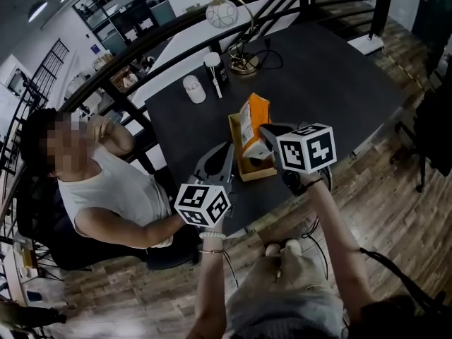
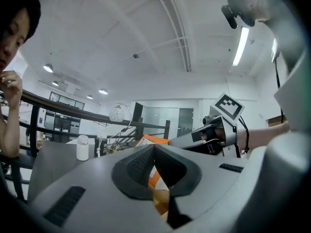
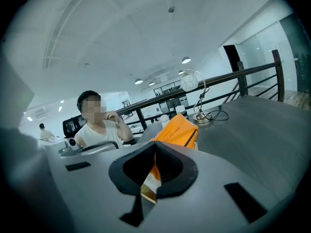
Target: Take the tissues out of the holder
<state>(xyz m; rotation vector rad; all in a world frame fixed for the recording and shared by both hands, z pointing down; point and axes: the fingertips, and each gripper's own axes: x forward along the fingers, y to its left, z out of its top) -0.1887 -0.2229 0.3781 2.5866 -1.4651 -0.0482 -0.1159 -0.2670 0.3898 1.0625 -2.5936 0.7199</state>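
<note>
Right gripper (image 1: 263, 138) pinches the orange tissue pack (image 1: 253, 117), which stands tilted with its lower end in the wooden holder (image 1: 248, 173); left gripper (image 1: 228, 154) sits clenched, tips together, just beside the holder.

Counts: two grippers (left gripper (image 1: 227, 151), right gripper (image 1: 265, 131)); one orange tissue pack (image 1: 254, 116); one wooden holder (image 1: 248, 170); one table (image 1: 332, 66); one lamp (image 1: 224, 13); one white canister (image 1: 194, 89); one seated person (image 1: 116, 189).

Tissue pack (image 1: 253, 119) in holder (image 1: 248, 171) on table (image 1: 325, 76), lamp (image 1: 232, 16) behind it, seated person (image 1: 106, 186) left.
</note>
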